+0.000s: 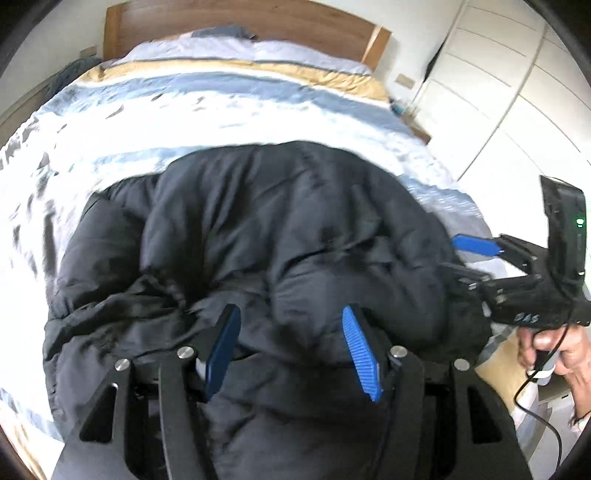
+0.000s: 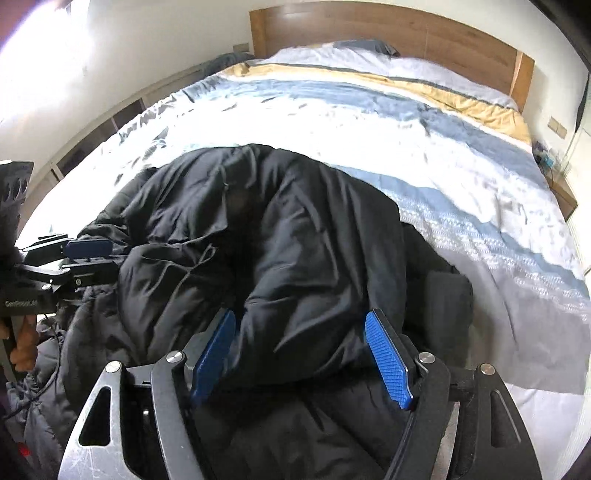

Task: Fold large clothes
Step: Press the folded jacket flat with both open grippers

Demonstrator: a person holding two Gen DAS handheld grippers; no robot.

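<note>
A bulky black padded jacket [image 1: 266, 229] lies bunched on the bed, also seen in the right wrist view as the jacket [image 2: 295, 229]. My left gripper [image 1: 291, 314] has its blue pads pressed on either side of a thick fold at the jacket's near edge. My right gripper [image 2: 300, 317] grips another puffy fold the same way. In the left wrist view the right gripper [image 1: 463, 260] reaches into the jacket's right side, with a hand [image 1: 554, 350] on its handle. The left gripper [image 2: 90, 260] shows at the jacket's left side in the right wrist view.
The bed carries a striped white, blue and yellow duvet [image 2: 369, 122] reaching to a wooden headboard [image 2: 388, 33]. White wardrobe doors [image 1: 498, 85] stand to the right. A cable [image 1: 535, 391] hangs from the right gripper's handle. A nightstand [image 2: 561, 188] sits by the bed's far right.
</note>
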